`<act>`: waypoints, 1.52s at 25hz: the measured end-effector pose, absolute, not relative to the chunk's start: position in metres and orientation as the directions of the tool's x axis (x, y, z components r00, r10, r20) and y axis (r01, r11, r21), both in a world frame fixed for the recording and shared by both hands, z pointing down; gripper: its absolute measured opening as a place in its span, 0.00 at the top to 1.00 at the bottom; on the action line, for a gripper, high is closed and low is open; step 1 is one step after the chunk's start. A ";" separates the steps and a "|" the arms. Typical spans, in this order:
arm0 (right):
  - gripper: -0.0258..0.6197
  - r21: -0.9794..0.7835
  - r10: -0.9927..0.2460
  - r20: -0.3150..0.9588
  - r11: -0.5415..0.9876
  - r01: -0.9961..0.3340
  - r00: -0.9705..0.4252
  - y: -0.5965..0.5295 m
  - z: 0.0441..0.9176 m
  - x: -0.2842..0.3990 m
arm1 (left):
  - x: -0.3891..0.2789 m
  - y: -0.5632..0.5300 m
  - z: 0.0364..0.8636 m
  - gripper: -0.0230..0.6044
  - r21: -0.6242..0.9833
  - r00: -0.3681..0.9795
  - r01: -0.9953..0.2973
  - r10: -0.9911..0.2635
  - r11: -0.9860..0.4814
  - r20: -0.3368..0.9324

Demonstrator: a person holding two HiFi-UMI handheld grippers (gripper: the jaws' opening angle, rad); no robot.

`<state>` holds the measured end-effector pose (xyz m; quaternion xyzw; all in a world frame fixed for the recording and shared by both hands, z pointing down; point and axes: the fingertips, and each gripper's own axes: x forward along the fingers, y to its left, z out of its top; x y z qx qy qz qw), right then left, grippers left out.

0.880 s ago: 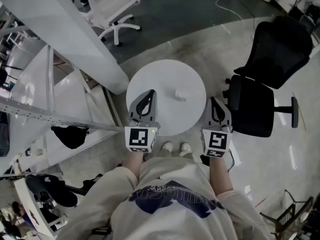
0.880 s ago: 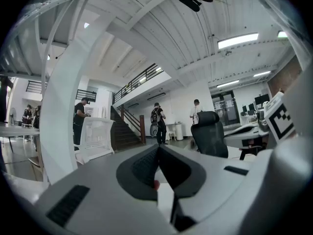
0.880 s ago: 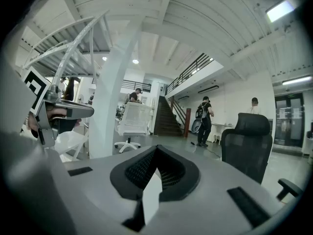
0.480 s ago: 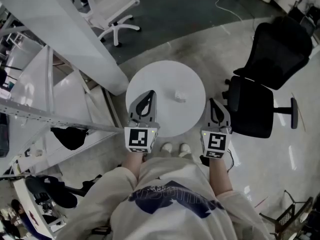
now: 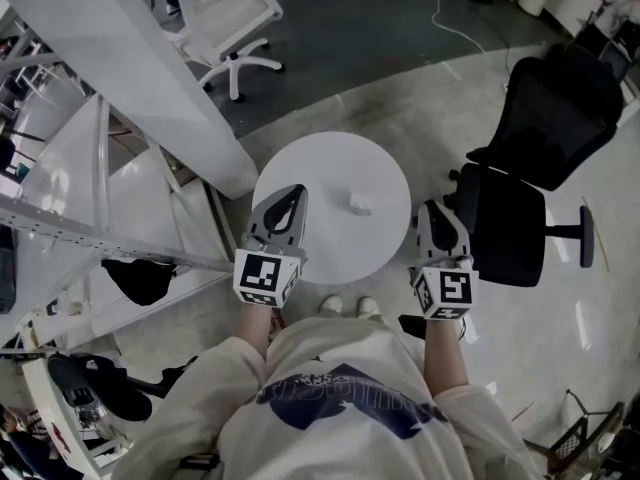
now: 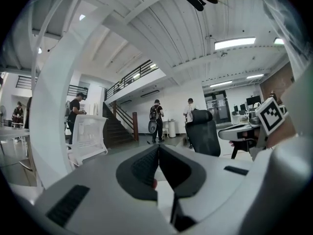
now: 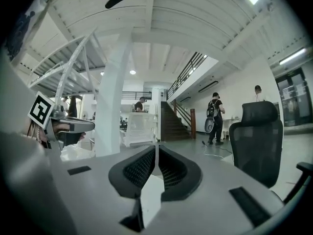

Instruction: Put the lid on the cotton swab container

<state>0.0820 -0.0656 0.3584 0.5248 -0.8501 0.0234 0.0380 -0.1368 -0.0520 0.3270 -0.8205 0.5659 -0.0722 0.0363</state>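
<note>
Sitting right of centre on the round white desk, the cotton swab container shows only as a small pale lump (too small to tell body from lid, or whether the lid is on). No label on it can be read.

Left gripper hangs over the desk's near-left edge, well apart from the container. Its own view shows its jaws pressed together with nothing between them. Right gripper is just off the desk's right rim, beside the black office chair, jaws likewise clenched and empty. Both gripper views look out level across the room, at a staircase and distant people.

Each marker cube carries a black-and-white square pattern, without letters. A dark print on the person's pale sweatshirt is too blurred to read. The desk's near rim hides all but the toes of two pale shoes, and the frame's top edge cuts off a white chair.
</note>
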 end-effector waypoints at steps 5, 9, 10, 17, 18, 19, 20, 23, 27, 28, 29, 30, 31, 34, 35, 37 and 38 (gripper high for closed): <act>0.77 -0.009 -0.865 0.117 0.490 -0.871 -0.488 -0.067 0.370 0.081 | -0.140 -0.056 0.327 0.91 -0.143 0.403 -0.898 -0.909 -0.415 0.107; 0.66 -0.007 -0.817 0.186 0.555 -0.832 -0.546 -0.069 0.392 0.073 | -0.134 -0.057 0.334 0.76 -0.157 0.468 -0.859 -0.872 -0.487 0.147; 0.64 -0.002 -0.801 0.210 0.574 -0.819 -0.561 -0.070 0.400 0.070 | -0.131 -0.057 0.336 0.72 -0.161 0.486 -0.846 -0.859 -0.508 0.159; 0.52 0.001 -0.667 0.380 0.693 -0.721 -0.641 -0.085 0.464 0.057 | -0.111 -0.063 0.350 0.55 -0.192 0.580 -0.761 -0.782 -0.620 0.227; 0.51 -0.002 -0.646 0.402 0.708 -0.706 -0.649 -0.088 0.474 0.055 | -0.107 -0.065 0.351 0.54 -0.199 0.588 -0.751 -0.775 -0.630 0.233; 0.50 -0.007 -0.623 0.424 0.724 -0.690 -0.658 -0.091 0.484 0.053 | -0.104 -0.067 0.352 0.54 -0.205 0.596 -0.741 -0.767 -0.639 0.238; 0.49 -0.015 -0.597 0.445 0.740 -0.672 -0.667 -0.093 0.494 0.050 | -0.100 -0.069 0.353 0.53 -0.206 0.604 -0.733 -0.760 -0.648 0.242; 0.47 -0.054 -0.496 0.523 0.793 -0.607 -0.693 -0.096 0.528 0.040 | -0.088 -0.071 0.363 0.52 -0.196 0.625 -0.713 -0.737 -0.673 0.259; 0.43 -0.099 -0.378 0.605 0.838 -0.537 -0.701 -0.099 0.572 0.027 | -0.073 -0.072 0.386 0.51 -0.201 0.647 -0.671 -0.696 -0.714 0.311; 0.43 -0.100 -0.363 0.617 0.844 -0.527 -0.698 -0.102 0.582 0.024 | -0.071 -0.073 0.393 0.51 -0.205 0.652 -0.660 -0.686 -0.723 0.323; 0.42 -0.100 -0.352 0.626 0.849 -0.519 -0.696 -0.105 0.590 0.020 | -0.069 -0.075 0.399 0.50 -0.207 0.654 -0.651 -0.678 -0.730 0.334; 0.42 -0.100 -0.343 0.633 0.852 -0.513 -0.694 -0.108 0.598 0.016 | -0.069 -0.075 0.405 0.50 -0.206 0.657 -0.645 -0.672 -0.736 0.344; 0.42 -0.102 -0.334 0.641 0.855 -0.508 -0.691 -0.109 0.606 0.011 | -0.068 -0.075 0.411 0.50 -0.200 0.658 -0.642 -0.666 -0.740 0.351; 0.41 -0.102 -0.311 0.660 0.865 -0.491 -0.684 -0.111 0.624 -0.002 | -0.068 -0.070 0.428 0.49 -0.179 0.664 -0.634 -0.648 -0.752 0.374; 0.41 -0.098 -0.308 0.663 0.868 -0.486 -0.683 -0.114 0.629 -0.005 | -0.067 -0.069 0.432 0.49 -0.175 0.666 -0.630 -0.642 -0.757 0.380; 0.41 -0.092 -0.301 0.667 0.875 -0.476 -0.682 -0.122 0.639 -0.012 | -0.065 -0.068 0.440 0.49 -0.170 0.671 -0.620 -0.630 -0.766 0.390; 0.41 -0.092 -0.293 0.670 0.879 -0.468 -0.682 -0.124 0.644 -0.015 | -0.064 -0.067 0.443 0.49 -0.168 0.674 -0.617 -0.626 -0.769 0.393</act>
